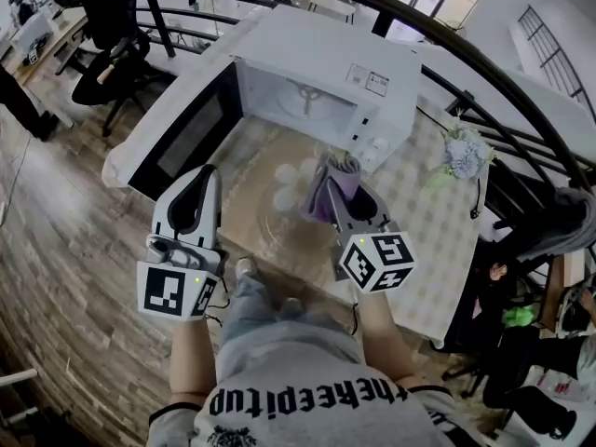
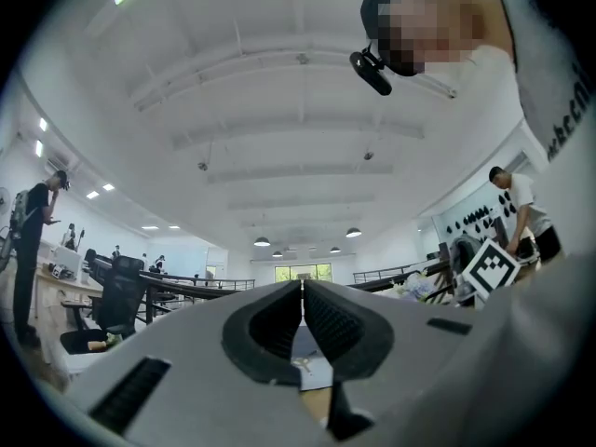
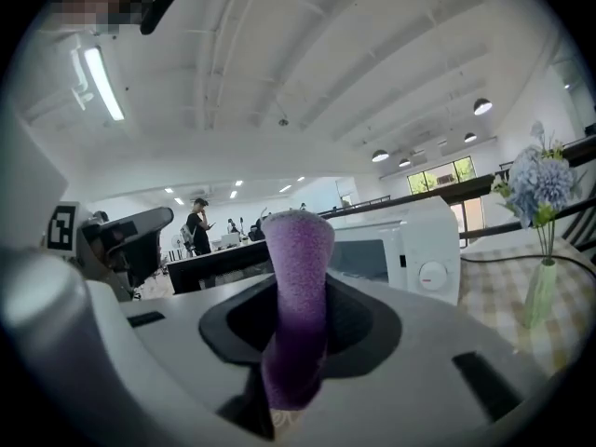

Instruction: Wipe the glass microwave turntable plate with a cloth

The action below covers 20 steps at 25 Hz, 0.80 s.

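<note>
The cloth (image 3: pixel 296 305) is purple and fleecy, with a matt nap. The turntable plate (image 1: pixel 268 226) is clear, smooth glass. The left gripper (image 2: pixel 301 294) is matt pale plastic with ribbed black pads (image 2: pixel 277 329). The microwave (image 1: pixel 317 54) has a smooth white shell; the floor (image 1: pixel 65 250) is wood planks with a mild sheen.

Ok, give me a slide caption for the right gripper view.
Right tongs shut on a purple cloth, white microwave and a vase of blue flowers behind.
</note>
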{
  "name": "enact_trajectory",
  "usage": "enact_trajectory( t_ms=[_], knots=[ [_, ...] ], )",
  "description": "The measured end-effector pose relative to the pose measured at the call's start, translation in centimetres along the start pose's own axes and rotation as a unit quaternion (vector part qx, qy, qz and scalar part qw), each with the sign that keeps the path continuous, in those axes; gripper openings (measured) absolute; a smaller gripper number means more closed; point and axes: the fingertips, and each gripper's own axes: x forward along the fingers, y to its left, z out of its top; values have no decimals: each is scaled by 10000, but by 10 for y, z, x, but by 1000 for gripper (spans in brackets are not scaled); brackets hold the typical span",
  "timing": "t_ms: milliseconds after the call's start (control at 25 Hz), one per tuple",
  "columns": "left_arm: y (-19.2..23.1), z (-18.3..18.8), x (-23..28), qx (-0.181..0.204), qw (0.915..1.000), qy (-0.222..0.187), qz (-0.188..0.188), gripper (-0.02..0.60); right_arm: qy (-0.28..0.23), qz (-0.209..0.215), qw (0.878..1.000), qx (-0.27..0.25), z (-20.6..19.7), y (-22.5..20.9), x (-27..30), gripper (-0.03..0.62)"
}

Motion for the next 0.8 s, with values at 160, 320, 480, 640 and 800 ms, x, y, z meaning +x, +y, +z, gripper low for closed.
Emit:
enact_trajectory(
  t_ms=[160, 320, 480, 640, 800],
  knots=[
    [14, -10, 17, -87, 9996, 38, -251, 11, 378, -233, 9988, 217, -28, -3, 24, 112],
    [24, -21, 34, -193, 9983, 114, -531, 11, 781, -486, 9949, 404, -57, -5, 37, 112],
    [32, -30, 48, -259, 9971, 83, -705, 11, 1118, -589, 9908, 482, -82, -6, 55, 112],
    [37, -40, 57, -376, 9953, 147, -878, 11, 1437, -736, 9855, 520, -107, -4, 70, 112],
    [42, -46, 63, -446, 9936, 173, -1020, 11, 1760, -874, 9786, 612, -134, -4, 85, 114]
  ],
)
